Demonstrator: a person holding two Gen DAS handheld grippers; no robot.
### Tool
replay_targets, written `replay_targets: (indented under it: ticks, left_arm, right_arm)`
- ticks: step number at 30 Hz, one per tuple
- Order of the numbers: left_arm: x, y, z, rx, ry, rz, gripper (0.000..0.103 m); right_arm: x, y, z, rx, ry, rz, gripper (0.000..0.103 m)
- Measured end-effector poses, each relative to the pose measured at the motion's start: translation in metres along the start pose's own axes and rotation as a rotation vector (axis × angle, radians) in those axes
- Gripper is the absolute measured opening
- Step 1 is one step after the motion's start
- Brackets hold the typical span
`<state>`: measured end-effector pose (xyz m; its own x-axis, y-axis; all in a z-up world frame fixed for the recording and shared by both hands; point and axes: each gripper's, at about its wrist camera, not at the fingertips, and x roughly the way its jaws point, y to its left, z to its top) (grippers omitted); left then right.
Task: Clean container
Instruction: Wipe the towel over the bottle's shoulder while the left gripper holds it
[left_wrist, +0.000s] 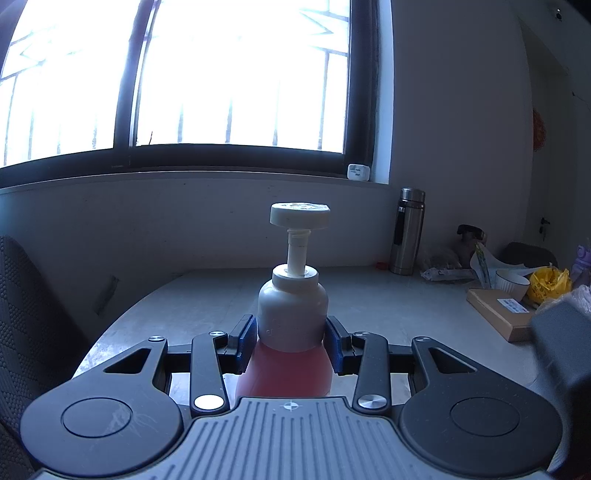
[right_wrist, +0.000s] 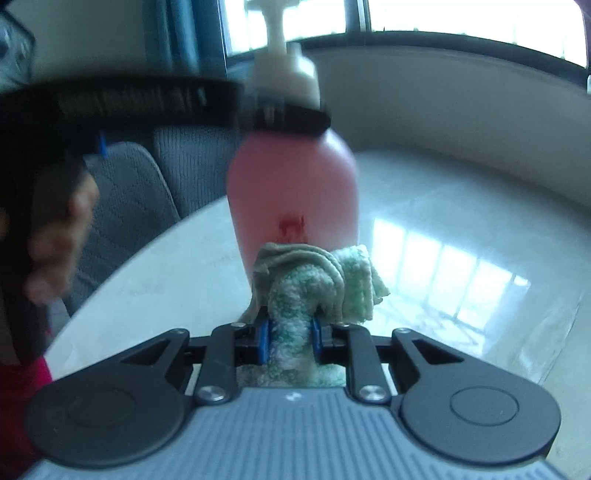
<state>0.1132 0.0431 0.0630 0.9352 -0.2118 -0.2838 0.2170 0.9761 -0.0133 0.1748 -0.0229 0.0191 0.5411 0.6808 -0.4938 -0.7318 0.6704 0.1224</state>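
A pink pump bottle with a white shoulder and white pump head stands upright on the pale table. My left gripper is shut on it, the blue pads pressing just below the white shoulder. In the right wrist view the same bottle fills the centre, with the left gripper's dark fingers clamped around its upper part. My right gripper is shut on a bunched green and white cloth, and the cloth's front touches the bottle's lower pink side under a small red mark.
A steel flask, a white cup, a flat cardboard box, a yellow bag and wrappers crowd the table's far right. A grey mesh chair stands past the left edge. A hand shows at left.
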Motion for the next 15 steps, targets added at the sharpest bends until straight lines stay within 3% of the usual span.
replay_targets:
  ticks: [7,15]
  left_arm:
    - [0.000,0.000,0.001,0.000,0.001,0.001,0.041]
    - [0.000,0.000,0.001,0.005,0.001,0.004,0.041]
  right_arm:
    - [-0.036,0.008,0.008,-0.011,-0.178,0.017,0.021]
    - [-0.036,0.008,0.003,-0.016,-0.142,0.009,0.021]
